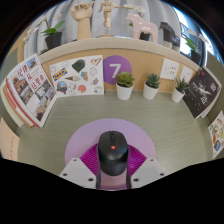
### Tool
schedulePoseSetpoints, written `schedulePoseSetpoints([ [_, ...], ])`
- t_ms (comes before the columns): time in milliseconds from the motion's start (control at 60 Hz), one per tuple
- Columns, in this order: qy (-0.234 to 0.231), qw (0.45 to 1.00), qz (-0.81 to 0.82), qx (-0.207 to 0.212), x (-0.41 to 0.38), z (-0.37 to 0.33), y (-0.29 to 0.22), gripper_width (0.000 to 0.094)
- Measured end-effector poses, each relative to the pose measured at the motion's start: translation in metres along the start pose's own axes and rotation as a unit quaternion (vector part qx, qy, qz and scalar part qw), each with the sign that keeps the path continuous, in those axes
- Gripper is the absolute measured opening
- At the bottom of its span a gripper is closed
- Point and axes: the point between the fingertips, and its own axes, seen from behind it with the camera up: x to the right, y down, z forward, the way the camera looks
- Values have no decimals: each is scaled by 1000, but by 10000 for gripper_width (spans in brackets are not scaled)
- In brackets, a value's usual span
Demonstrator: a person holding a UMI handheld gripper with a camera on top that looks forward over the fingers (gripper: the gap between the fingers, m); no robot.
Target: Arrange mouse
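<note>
A black mouse (113,152) with a small orange mark on its top lies lengthwise between my gripper's (113,172) two fingers. The magenta pads (92,160) touch its left and right sides, so the gripper is shut on the mouse. The mouse's rear end reaches back between the white finger bodies (80,172). Beneath it, a pale pink round disc (78,142) shows on the green table top (60,125). Whether the mouse rests on the disc or hangs just above it is unclear.
Beyond the mouse, three small plants in white pots (124,86) (152,86) (180,90) stand along a low wall with a purple "7" sign (118,68). Printed leaflets (30,90) lean at the left and dark cards (203,90) at the right. A shelf with figurines (105,20) runs behind.
</note>
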Motion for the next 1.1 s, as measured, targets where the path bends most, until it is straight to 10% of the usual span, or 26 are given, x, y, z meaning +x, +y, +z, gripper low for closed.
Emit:
schedulePoseSetpoints([
  [250,2,1000,21,-13,-1,3,3,528],
  [383,-5,999,43,-6,-4,-17,-9,873],
  [1100,5,990,30,135,89,-311,4,855],
])
